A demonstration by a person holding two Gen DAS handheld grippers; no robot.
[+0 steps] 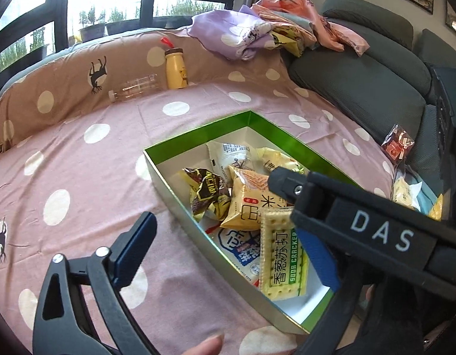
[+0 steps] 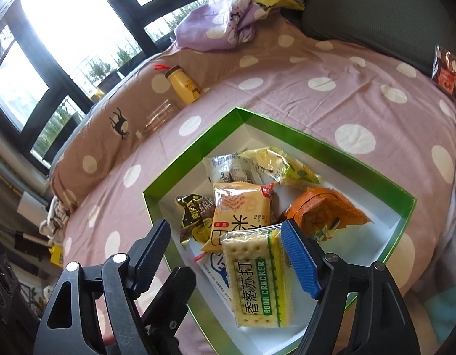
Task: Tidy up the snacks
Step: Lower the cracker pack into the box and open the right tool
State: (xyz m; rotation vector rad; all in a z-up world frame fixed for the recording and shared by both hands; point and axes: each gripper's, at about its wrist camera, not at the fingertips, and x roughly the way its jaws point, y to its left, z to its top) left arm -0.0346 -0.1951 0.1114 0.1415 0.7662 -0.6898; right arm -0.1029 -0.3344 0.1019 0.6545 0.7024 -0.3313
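A green-rimmed box [image 1: 198, 130] [image 2: 316, 145] lies on the spotted pink bedcover and holds several snack packets. A soda cracker packet [image 1: 282, 254] [image 2: 257, 278] rests on top of them at the near end. My right gripper [image 2: 225, 227] hangs over it, open, with the packet lying loose between the fingers, close to the blue right pad [image 2: 300, 259]. My left gripper [image 1: 225, 227] is open wide over the box's near edge, holding nothing. The right gripper's black housing [image 1: 376, 227] crosses the left wrist view.
A red-brown snack packet [image 1: 396, 145] [image 2: 447, 71] lies outside the box by the grey sofa cushion [image 1: 361, 82], with more packets [image 1: 405, 192] at the right edge. A yellow bottle [image 1: 176, 69] and a clear bottle [image 1: 133, 88] sit at the back. Crumpled clothes [image 1: 248, 35] are piled beyond.
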